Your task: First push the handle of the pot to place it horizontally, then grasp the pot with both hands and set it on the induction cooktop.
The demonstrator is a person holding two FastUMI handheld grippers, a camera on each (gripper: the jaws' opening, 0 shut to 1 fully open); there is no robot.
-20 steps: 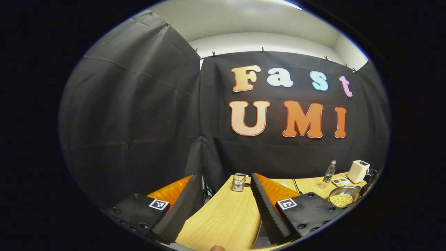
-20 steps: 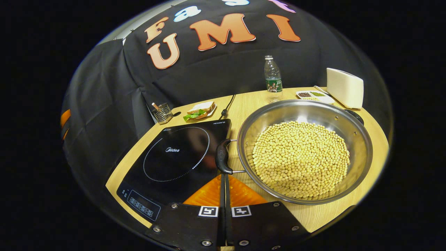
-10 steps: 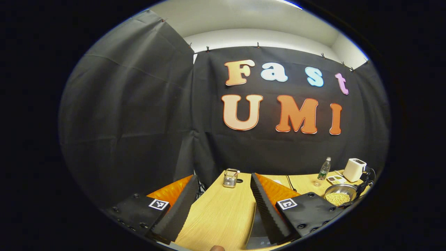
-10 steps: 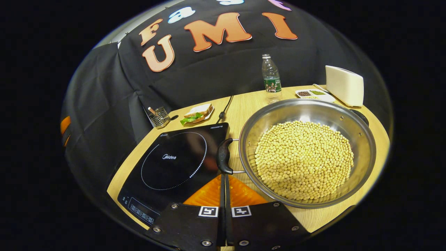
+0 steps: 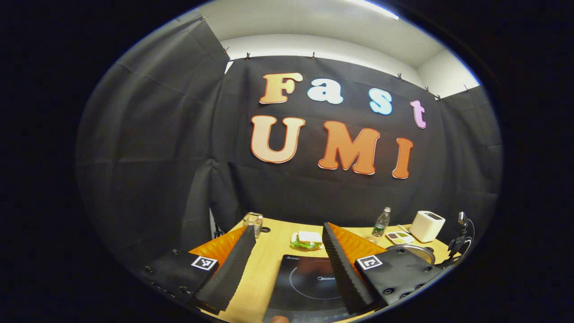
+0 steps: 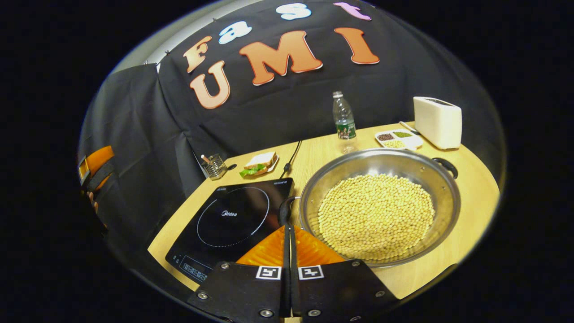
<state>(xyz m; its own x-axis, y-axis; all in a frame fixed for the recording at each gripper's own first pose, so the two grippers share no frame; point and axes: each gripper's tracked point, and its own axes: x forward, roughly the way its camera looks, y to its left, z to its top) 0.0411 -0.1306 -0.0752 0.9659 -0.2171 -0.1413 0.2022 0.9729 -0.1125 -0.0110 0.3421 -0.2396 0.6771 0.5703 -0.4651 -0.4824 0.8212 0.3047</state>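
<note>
Since the earlier frame we have swung our left tool (image 5: 287, 251) toward the induction cooktop (image 5: 309, 282), which now lies below and between its fingers, while our right tool (image 6: 289, 237) has drawn back a little from the pot (image 6: 379, 208). Our right tool's fingers sit pressed together with nothing between them, their tips just short of the pot's near handle (image 6: 284, 211); whether they touch it we cannot tell. Directly ahead and to the right of this tool stands the pot, full of soybeans (image 6: 376, 215), on the counter (image 6: 466, 211); its far handle (image 6: 446, 165) sticks out at the opposite rim. To the tool's left, beside the pot, is the cooktop. Our left tool's fingers stand wide apart, holding nothing, above the near edge of the cooktop. Beyond them we see a sandwich (image 5: 306, 239), and off to the right a water bottle (image 5: 381, 223), a divided dish (image 5: 399, 237), a white toaster (image 5: 427, 226) and the pot's rim. Far left of the tool is a small wire holder (image 5: 253, 220).
</note>
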